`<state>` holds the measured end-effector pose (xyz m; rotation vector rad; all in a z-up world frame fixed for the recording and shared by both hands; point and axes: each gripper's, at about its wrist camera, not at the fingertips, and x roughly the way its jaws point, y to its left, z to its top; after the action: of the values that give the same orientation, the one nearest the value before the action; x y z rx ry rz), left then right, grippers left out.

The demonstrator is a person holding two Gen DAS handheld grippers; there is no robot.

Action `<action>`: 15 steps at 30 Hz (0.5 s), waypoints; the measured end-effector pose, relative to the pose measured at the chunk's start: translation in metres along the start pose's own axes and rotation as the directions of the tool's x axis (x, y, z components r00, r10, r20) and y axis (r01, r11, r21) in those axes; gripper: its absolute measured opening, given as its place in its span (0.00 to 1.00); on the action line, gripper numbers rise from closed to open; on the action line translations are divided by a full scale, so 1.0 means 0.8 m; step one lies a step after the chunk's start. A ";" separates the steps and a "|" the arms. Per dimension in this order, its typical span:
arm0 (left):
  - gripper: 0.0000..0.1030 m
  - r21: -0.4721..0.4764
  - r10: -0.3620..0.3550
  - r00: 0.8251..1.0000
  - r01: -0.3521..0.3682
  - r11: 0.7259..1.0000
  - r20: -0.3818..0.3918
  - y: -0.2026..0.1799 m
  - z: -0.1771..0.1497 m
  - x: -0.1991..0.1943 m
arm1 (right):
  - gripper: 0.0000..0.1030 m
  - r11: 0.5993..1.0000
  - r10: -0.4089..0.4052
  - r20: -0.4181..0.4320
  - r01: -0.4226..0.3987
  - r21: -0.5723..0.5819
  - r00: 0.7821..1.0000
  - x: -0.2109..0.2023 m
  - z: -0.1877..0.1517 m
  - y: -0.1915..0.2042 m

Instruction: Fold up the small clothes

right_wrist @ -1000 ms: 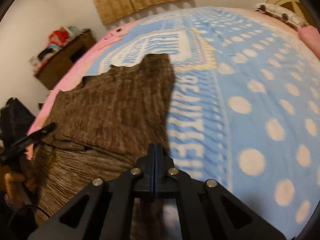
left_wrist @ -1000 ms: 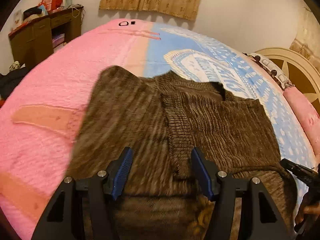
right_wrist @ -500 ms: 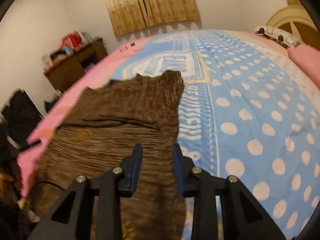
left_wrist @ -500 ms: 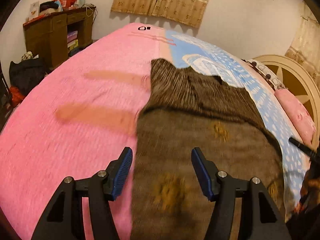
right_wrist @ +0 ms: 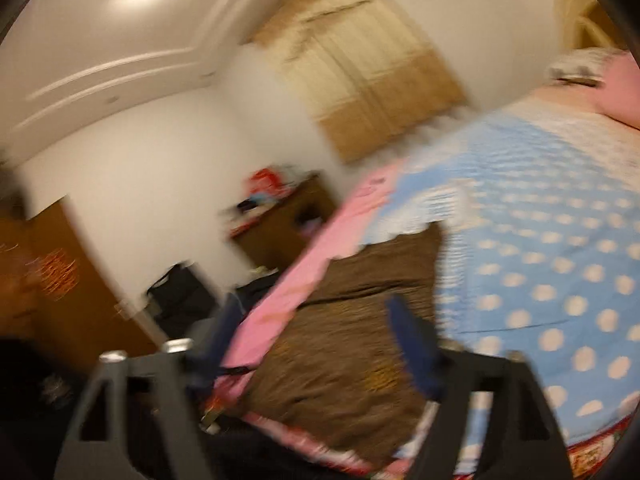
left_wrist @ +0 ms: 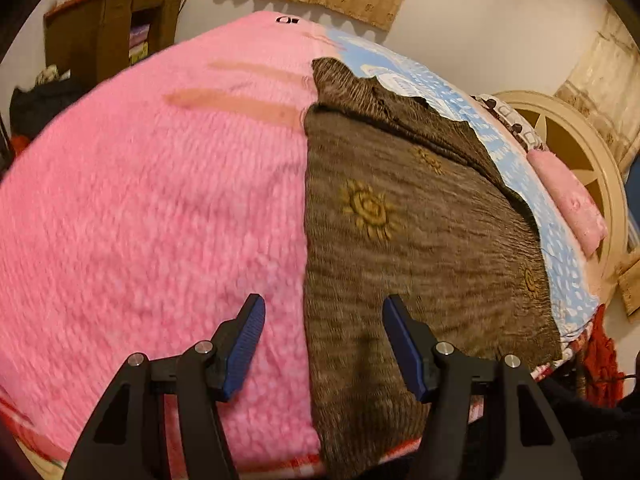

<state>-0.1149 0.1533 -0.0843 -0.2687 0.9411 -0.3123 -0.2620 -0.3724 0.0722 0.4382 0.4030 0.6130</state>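
A brown knitted garment point(left_wrist: 420, 240) with yellow sun motifs lies flat on the bed, one part folded over the rest, its near end hanging over the bed's front edge. My left gripper point(left_wrist: 322, 316) hovers open above the garment's left edge, where brown knit meets the pink blanket point(left_wrist: 140, 220); nothing is between its blue pads. In the blurred right wrist view my right gripper point(right_wrist: 316, 320) is lifted and tilted up from the garment point(right_wrist: 352, 344), its jaws opening wide with nothing gripped.
The bed is covered by the pink blanket on the left and a blue polka-dot blanket point(right_wrist: 540, 260) on the right. A pink pillow point(left_wrist: 572, 204) and cream headboard point(left_wrist: 580, 140) are at the right. A wooden desk point(left_wrist: 108, 36) stands by the wall.
The right gripper let go of the garment's edge, opened wide and swung up and back. The left gripper slid left from mid-garment to its left edge, staying open.
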 end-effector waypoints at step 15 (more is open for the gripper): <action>0.60 -0.026 -0.110 0.994 0.109 0.994 -0.027 -0.008 -0.047 -0.013 | 0.70 0.900 -0.331 -0.443 0.420 0.117 0.833 0.171 -0.168 -0.084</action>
<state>-0.1525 0.1481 -0.0955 -0.3394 0.9600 -0.4065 -0.1936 -0.3001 -0.1052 0.4124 0.9470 0.2676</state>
